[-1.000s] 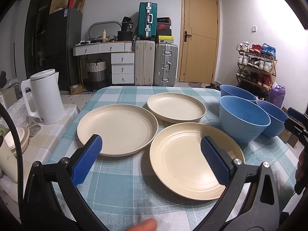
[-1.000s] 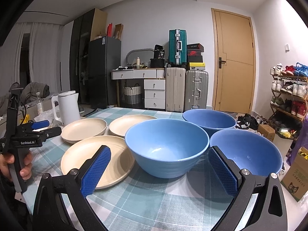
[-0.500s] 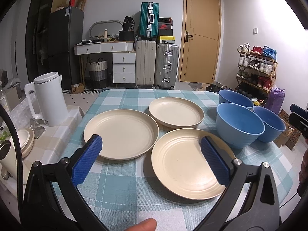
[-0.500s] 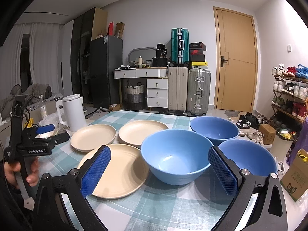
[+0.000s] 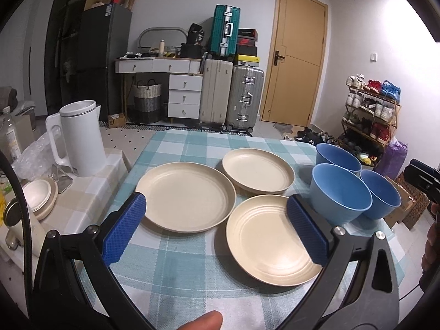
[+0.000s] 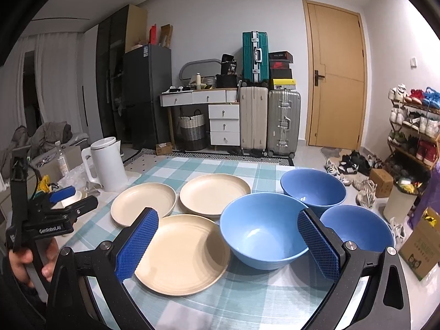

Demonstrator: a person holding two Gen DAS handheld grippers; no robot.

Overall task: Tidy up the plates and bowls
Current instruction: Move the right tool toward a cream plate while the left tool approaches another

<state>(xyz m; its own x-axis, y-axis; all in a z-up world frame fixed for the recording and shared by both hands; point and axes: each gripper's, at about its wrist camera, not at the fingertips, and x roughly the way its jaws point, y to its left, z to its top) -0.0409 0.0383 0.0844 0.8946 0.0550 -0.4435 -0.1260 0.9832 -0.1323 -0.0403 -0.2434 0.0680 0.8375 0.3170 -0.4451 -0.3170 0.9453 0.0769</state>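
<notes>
A: Both views have pulled back from the counter [image 5: 178, 272] since a second ago; plates and bowls look smaller and more checked cloth shows.

B: Layout, taking the near plate [image 5: 271, 240] as landmark?

A: Unchanged. Left plate [image 5: 185, 196] just beside it on its left, rims nearly touching; far plate [image 5: 258, 170] just behind. Near bowl [image 6: 264, 236] just right of it, with two more bowls [image 6: 313, 189] [image 6: 357, 227] beyond that. Kettle [image 5: 81, 137] well off to the left.

B: Fingers?

A: Left gripper [image 5: 217, 231] has its fingers spread wide, empty, above the near plate. Right gripper [image 6: 227, 243] likewise wide apart and empty, framing the near bowl. Nothing gripped or lifted.
</notes>
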